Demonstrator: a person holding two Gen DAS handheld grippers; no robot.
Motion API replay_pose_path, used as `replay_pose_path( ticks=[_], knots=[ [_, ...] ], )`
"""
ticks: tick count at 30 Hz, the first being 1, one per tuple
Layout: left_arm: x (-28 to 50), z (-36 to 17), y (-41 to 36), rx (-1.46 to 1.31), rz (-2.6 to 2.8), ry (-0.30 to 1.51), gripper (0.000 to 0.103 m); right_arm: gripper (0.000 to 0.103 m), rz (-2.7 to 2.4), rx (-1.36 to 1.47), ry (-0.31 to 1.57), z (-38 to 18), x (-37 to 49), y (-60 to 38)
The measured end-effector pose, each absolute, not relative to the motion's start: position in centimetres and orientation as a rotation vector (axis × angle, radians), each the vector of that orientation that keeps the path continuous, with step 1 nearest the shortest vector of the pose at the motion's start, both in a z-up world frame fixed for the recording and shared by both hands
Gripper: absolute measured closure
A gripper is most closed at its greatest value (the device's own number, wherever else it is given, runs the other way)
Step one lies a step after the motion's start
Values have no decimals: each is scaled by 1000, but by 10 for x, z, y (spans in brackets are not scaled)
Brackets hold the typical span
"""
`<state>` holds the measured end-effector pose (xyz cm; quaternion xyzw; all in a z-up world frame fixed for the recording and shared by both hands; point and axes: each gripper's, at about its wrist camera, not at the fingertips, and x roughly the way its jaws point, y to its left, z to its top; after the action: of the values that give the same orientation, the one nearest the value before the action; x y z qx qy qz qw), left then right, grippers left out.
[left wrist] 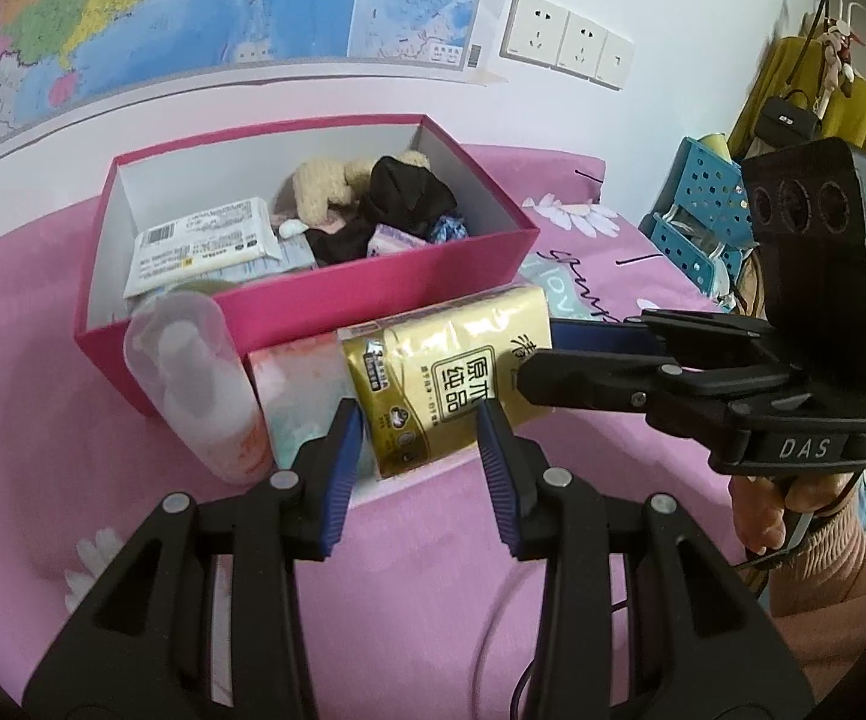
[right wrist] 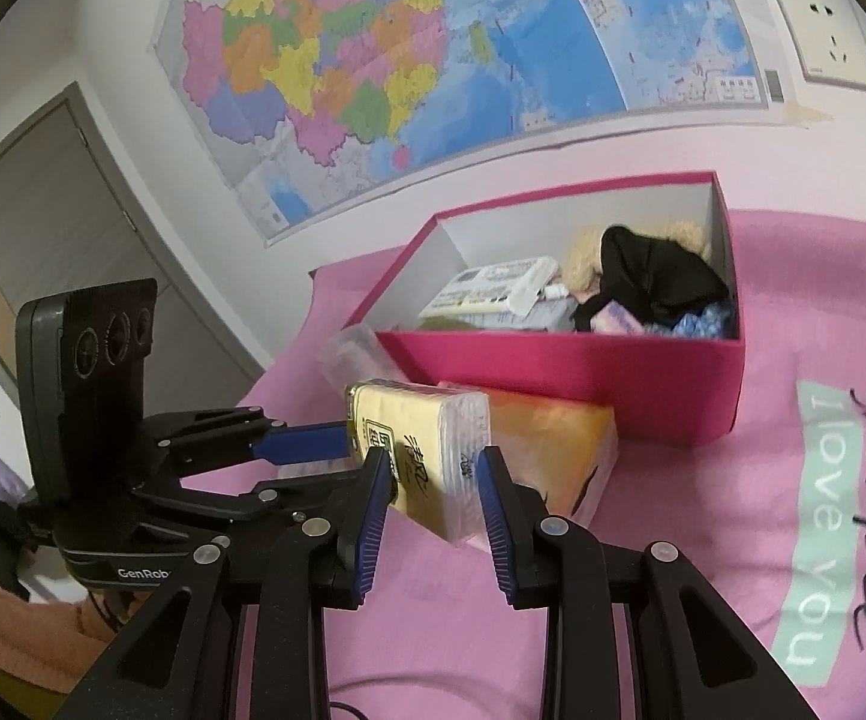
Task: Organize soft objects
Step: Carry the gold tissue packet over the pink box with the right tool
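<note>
On the pink bed, we pinch the tissue pack (right wrist: pixel 418 450) with both the left gripper (left wrist: pixel 420 456) and right gripper (right wrist: pixel 433 498); the box (left wrist: pixel 307 324) at twelve o'clock seems half filled, a bottle (left wrist: pixel 193 384) outside.

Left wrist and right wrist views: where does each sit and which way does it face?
Left wrist: on the left tool, looking down over the gold tissue pack to the pink box; the right tool and a hand show on the right.
Right wrist: on the right tool, facing the same pack and box; the left tool shows on the left.
Shared: pack, box, wall map, pink bedspread.
</note>
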<state>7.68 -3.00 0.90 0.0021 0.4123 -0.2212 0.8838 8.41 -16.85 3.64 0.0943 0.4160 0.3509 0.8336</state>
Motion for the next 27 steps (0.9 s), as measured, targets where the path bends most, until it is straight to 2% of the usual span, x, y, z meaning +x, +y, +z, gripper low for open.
replay_pose_path(
  ticks=[27],
  knots=[
    [135,35,-33,38,-404,804,61,73,727,234,809,54,143,-167]
  ],
)
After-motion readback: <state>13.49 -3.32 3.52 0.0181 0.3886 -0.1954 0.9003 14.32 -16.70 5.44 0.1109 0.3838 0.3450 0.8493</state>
